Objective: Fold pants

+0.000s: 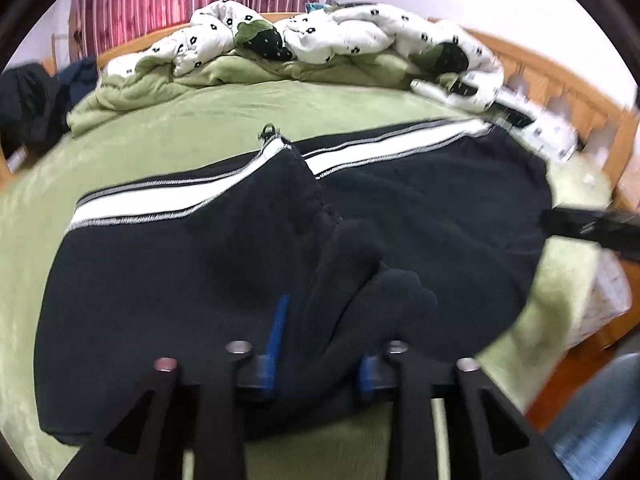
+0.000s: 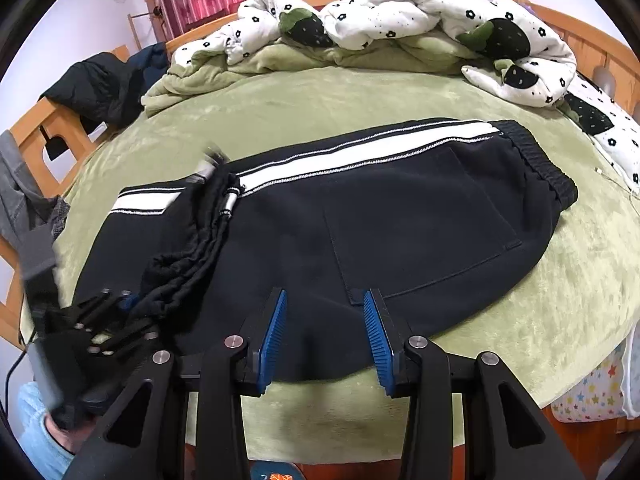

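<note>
Soft, limp fleece pants (image 2: 360, 216); grab the waistband (image 2: 536, 160) at two o'clock. Left tool (image 1: 320, 344) spread around bunched fabric; right tool (image 2: 325, 336) spread, empty.

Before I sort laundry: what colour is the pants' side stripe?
White stripe on black pants; clearest in the right wrist view.

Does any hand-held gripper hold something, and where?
Right hand-held gripper: nothing. Left hand-held gripper: the bunched leg end of the pants lies between its pads; a grip cannot be told.
</note>
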Tool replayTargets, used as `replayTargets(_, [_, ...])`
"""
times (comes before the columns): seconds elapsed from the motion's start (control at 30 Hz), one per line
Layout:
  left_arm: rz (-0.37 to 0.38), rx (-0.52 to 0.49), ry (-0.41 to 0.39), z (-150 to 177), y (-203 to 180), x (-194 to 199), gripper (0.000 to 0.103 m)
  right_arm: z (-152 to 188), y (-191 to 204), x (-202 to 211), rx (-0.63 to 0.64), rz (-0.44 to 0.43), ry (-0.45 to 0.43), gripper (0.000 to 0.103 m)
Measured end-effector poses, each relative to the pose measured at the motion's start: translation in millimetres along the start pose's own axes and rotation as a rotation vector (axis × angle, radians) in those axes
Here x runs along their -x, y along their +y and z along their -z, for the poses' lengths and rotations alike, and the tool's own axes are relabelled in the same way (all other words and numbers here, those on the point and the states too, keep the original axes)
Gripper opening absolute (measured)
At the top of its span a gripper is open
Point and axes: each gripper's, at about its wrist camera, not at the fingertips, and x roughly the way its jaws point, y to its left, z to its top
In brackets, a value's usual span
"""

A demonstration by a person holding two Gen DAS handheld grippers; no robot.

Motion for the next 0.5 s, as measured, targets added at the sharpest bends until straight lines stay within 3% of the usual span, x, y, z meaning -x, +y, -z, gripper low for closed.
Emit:
replayTargets(0.1, [0.056, 0.043, -0.038, 12.0, 33.0, 32.0, 0.04, 0.1, 0.6, -5.5, 0.015, 0.004, 0.009, 0.04])
replayTargets(0.17, [0.054, 0.066, -0.058, 14.8, 49.6, 39.2, 0.048, -2.0, 4.6, -8.3, 0.033, 0.012, 0.007, 0.04])
replayTargets(0.3, [0.026, 0.144, -0.109, 27.2, 103.4, 66.3, 0.047, -9.0, 23.4, -8.9, 0.062, -0.053, 0.01, 0.04])
replayTargets(0.4, [-0.066, 0.196, -0.083, 42.6, 138.7, 76.0, 0.048, -16.8, 47.5, -17.6, 0.071, -0.137, 0.054, 0.04])
replayTargets(0.5, [-0.072, 0.218, -0.052, 60.5, 164.3, 78.2, 0.048, -22.1, 77.5, -36.8, 0.1, -0.163, 0.103, 0.041])
